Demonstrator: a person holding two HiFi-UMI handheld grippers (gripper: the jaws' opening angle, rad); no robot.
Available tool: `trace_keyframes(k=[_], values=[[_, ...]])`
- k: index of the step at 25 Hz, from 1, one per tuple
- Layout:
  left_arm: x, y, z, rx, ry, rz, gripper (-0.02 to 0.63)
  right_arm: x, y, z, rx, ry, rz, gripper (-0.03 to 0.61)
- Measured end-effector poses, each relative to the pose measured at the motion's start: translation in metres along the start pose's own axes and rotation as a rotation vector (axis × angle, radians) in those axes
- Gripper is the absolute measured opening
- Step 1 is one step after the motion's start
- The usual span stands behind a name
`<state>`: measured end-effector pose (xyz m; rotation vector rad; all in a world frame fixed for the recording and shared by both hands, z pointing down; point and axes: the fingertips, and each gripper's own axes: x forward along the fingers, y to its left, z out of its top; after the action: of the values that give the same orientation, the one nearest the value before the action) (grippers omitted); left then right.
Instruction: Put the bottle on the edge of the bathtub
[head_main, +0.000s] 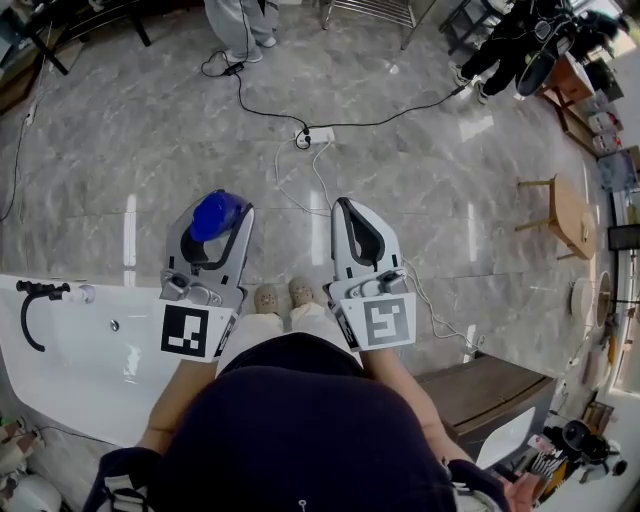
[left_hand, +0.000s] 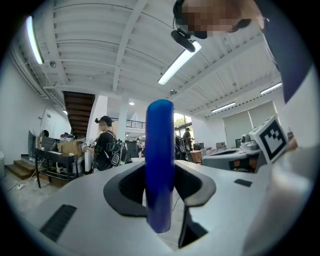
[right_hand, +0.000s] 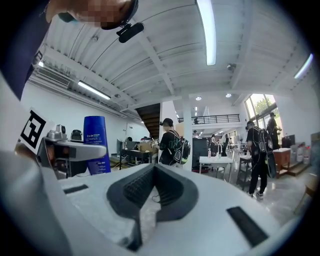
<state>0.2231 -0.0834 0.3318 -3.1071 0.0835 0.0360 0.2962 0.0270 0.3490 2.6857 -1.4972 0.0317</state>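
- L gripper (head_main: 226, 212) clamped on blue bottle (left_hand: 160, 170), upright betw. its jaws: pick-up looks done.
- R gripper (right_hand: 155, 167): jaws together, nothing in them.
- To do: set it on bathtub (head_main: 100, 292) rim, left of & behind L jaws.
- Bottle smooth plastic cyl.; tub glossy white, rounded.

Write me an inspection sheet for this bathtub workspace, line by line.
Surface: white bathtub rim, with a black faucet fitting at its left end.
Job's things: blue bottle upright in the left claw, over the floor beside the tub, not on the rim.
Clutter: small items at lower right, too small to tell.
Claws: left claw shut on the bottle; right claw shut, empty.
Cables: black cable and white cable run to a power strip.
Surroundings: grey marble floor, wooden stool, people standing beyond.
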Motion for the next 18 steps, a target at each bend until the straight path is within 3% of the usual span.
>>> trace_keyframes(k=[10, 18], values=[[0.021, -0.010, 0.007, 0.004, -0.005, 0.018, 0.153, 0.006, -0.026, 0.000, -0.006, 0.001, 0.023, 0.001], [0.015, -0.010, 0.013, 0.030, -0.010, 0.100, 0.153, 0.019, -0.025, 0.008, 0.004, -0.031, 0.121, 0.002]])
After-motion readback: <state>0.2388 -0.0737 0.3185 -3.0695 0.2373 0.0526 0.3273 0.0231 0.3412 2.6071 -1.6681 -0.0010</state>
